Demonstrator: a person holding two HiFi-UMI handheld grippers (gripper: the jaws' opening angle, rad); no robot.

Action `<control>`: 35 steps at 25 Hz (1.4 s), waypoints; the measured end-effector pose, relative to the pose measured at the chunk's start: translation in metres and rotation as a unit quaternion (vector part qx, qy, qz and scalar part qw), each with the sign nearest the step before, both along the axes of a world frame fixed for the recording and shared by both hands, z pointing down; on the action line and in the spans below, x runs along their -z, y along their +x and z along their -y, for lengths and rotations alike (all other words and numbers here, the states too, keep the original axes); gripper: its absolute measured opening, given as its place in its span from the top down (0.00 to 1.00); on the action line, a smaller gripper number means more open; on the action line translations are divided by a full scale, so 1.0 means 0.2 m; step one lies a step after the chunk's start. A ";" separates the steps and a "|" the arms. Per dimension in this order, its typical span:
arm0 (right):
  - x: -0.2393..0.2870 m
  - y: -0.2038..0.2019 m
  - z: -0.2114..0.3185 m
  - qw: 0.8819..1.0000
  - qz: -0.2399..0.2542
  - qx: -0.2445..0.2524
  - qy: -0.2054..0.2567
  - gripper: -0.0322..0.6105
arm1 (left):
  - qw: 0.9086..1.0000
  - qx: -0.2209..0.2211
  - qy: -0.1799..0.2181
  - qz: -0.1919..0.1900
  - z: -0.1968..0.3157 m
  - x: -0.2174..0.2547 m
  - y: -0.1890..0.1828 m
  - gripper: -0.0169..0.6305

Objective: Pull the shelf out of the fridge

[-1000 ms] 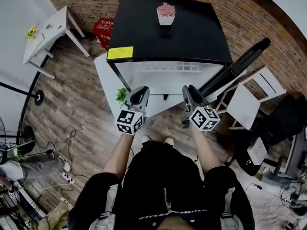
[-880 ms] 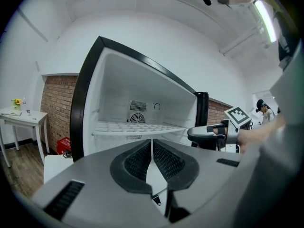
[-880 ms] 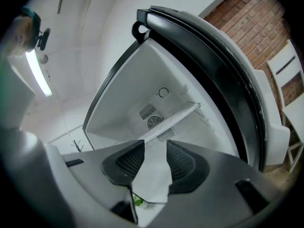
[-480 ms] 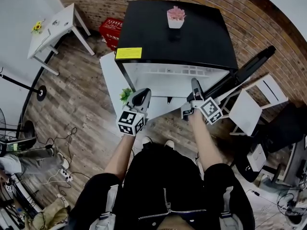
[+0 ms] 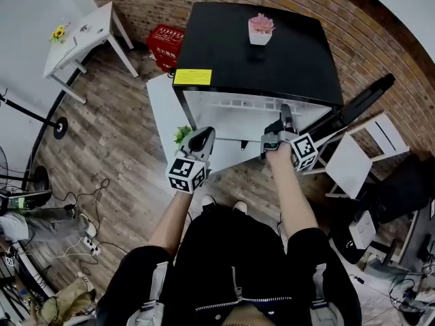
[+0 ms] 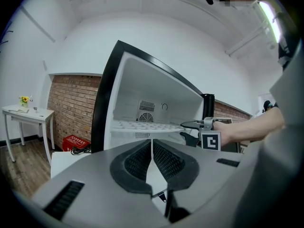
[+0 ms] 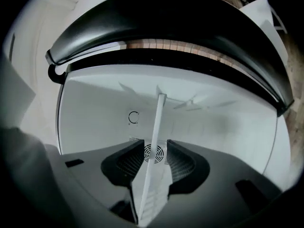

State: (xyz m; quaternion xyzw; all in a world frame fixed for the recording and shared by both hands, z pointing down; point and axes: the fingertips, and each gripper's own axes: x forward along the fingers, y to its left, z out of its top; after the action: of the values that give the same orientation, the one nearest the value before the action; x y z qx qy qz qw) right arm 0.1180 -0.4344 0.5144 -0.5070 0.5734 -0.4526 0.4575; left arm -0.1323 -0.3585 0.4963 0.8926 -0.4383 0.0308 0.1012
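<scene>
A small black fridge point(image 5: 262, 53) stands open, its white wire shelf point(image 5: 238, 104) level inside. My right gripper point(image 5: 282, 114) is rolled onto its side and reaches into the fridge's right half. Its jaws have just been opening and stand open, with the shelf's point(image 7: 156, 127) thin front edge running between them, touching neither pad. The left gripper view shows the right gripper point(image 6: 190, 129) at the shelf's point(image 6: 142, 126) right front corner. My left gripper point(image 5: 202, 136) hangs shut and empty in front of the fridge's left side; its jaws point(image 6: 152, 144) meet.
The black fridge door point(image 5: 360, 100) swings out to the right. A pink plant pot point(image 5: 259, 29) sits on the fridge top. A white board point(image 5: 163, 114) and a small green plant point(image 5: 181, 136) are at the left, a red basket point(image 5: 166, 43) and white table point(image 5: 81, 32) beyond, a white chair point(image 5: 353, 158) at right.
My right gripper has gone forward into the fridge opening and rolled onto its side. The left gripper has stayed where it was.
</scene>
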 end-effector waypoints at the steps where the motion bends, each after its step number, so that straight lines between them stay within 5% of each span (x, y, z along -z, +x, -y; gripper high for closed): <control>1: -0.01 0.00 0.01 1.000 0.014 -0.006 0.000 0.75 | 1.000 0.000 -0.001 0.000 0.00 0.00 0.00 0.93; 13: 0.01 0.04 0.10 0.997 0.066 -0.037 0.011 0.92 | 1.000 -0.002 -0.005 -0.005 0.00 -0.01 -0.03 0.93; 35: -0.02 0.03 0.04 0.998 0.060 -0.007 -0.020 0.90 | 0.998 0.014 -0.028 -0.049 -0.04 -0.03 -0.07 0.93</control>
State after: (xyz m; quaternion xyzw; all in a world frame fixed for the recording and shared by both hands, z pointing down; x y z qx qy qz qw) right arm 0.1246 -0.4423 0.5187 -0.4921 0.5322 -0.4903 0.4839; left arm -0.1459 -0.3508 0.5023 0.8834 -0.4445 -0.0025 0.1481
